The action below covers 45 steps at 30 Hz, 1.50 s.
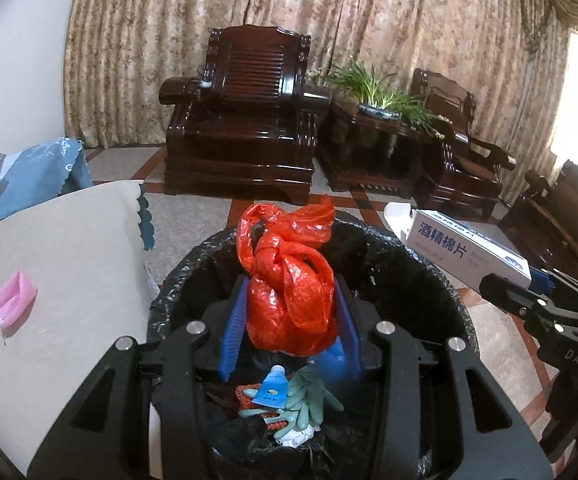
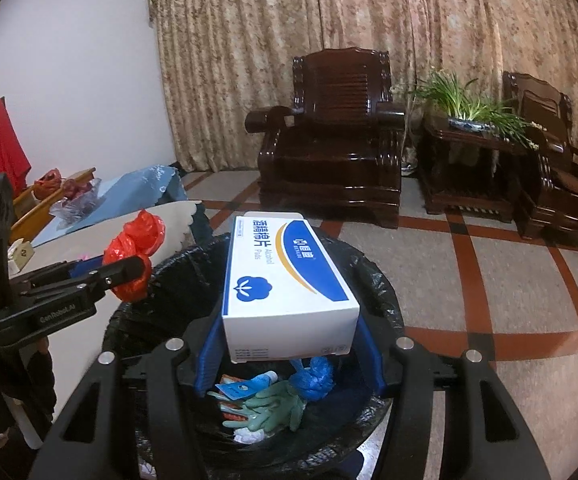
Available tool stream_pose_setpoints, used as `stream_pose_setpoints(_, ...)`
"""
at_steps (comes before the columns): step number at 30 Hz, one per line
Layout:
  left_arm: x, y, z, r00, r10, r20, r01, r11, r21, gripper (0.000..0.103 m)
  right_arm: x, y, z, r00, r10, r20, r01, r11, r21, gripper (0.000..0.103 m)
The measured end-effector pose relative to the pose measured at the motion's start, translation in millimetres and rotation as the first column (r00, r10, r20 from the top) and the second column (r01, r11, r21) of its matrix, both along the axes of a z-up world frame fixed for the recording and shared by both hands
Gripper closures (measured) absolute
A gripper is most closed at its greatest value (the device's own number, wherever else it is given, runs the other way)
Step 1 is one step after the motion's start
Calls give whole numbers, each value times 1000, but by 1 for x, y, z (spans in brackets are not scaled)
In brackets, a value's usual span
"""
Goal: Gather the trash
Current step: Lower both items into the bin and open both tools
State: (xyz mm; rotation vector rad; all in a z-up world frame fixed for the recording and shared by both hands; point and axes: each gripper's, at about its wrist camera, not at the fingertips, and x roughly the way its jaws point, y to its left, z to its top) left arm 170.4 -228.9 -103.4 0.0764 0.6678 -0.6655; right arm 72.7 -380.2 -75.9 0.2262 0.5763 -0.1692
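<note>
My left gripper (image 1: 291, 312) is shut on a knotted red plastic bag (image 1: 289, 276) and holds it above the black-lined trash bin (image 1: 421, 272). My right gripper (image 2: 289, 320) is shut on a white and blue alcohol-pad box (image 2: 285, 276) and holds it over the same bin (image 2: 377, 280). The box also shows at the right of the left wrist view (image 1: 465, 248); the red bag also shows at the left of the right wrist view (image 2: 133, 256). Inside the bin lie green gloves (image 1: 309, 400), a small blue tube (image 1: 273, 388) and a blue wad (image 2: 313, 372).
A table with a beige cloth (image 1: 69, 256) stands left of the bin, with a pink item (image 1: 11, 300) on it. Dark wooden armchairs (image 1: 245, 120) and a side table with a plant (image 1: 373, 96) stand before the curtain. Tiled floor (image 2: 489, 280) lies to the right.
</note>
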Motion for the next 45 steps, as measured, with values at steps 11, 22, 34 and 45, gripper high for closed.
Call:
stream_pose_setpoints(11,11,-13,-15,999,-12,-35,12,1000,18,63,14,-13,-15,1000,4,-30,-3,1000,16,47)
stream_pose_setpoints(22,28,-12,-22,997,-11,-71,13,1000,23,28,26,-20,-33,997,7,-71,-5,1000,28,35)
stream_pose_setpoints(34,27,28,0,998,40,-41,-40,999,9,8,9,-19,-13,999,-8,-34,8,1000,26,6)
stream_pose_setpoints(45,10,70,32,994,107,7,-107,994,-28,7,6,12,23,998,57,37,-57,998,5,6)
